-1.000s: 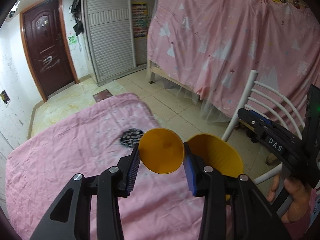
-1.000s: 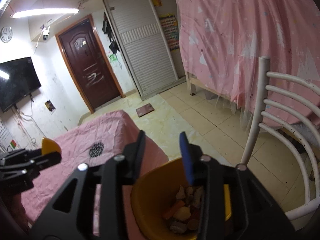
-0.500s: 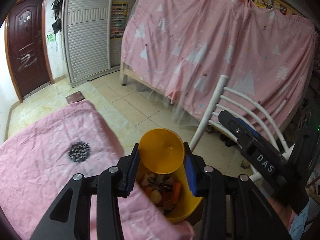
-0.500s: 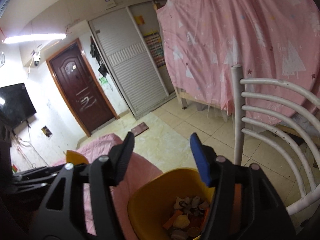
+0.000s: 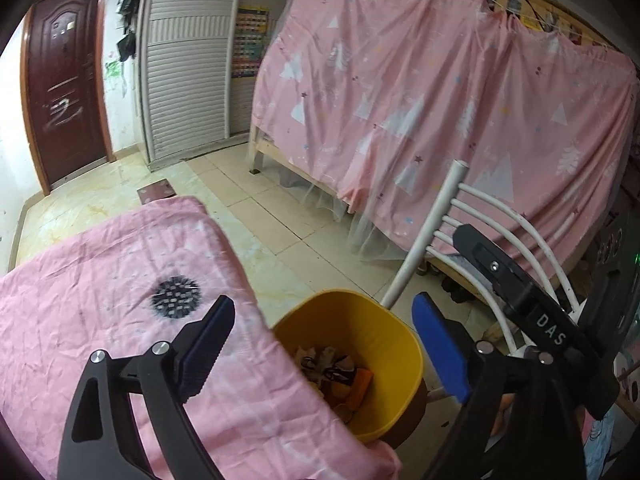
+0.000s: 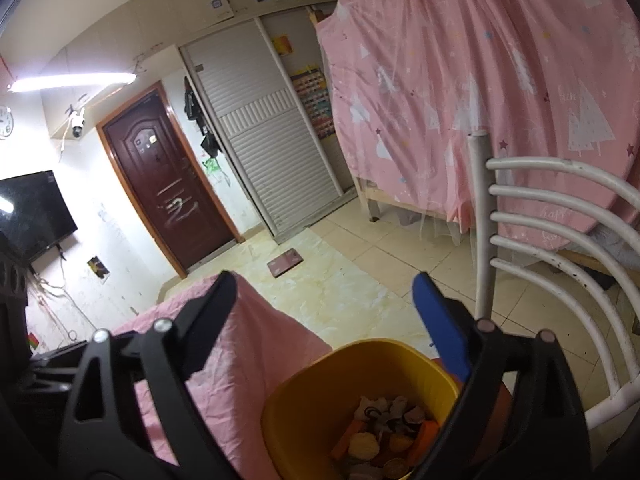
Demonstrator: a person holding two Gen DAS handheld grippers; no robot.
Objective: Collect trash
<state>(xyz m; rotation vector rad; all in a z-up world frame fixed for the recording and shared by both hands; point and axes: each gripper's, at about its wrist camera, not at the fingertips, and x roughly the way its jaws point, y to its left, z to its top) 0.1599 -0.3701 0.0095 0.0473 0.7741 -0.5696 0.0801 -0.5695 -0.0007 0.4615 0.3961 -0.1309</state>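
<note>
Trash (image 5: 334,376): mixed scraps, orange, tan and dark pieces, heaped in the bottom of a yellow bin (image 5: 360,316). Left gripper (image 5: 320,344): jaws just opened, now wide, nothing between them, bin below. Right gripper (image 6: 324,320): likewise just opened, wide and empty above the bin. Bin stands just beside the pink-clothed counter (image 5: 100,280). Left view alone shows the cloth's dark dotted patch (image 5: 175,298); right view alone shows a wall television (image 6: 32,212). White chair (image 6: 560,240) beside the bin.
</note>
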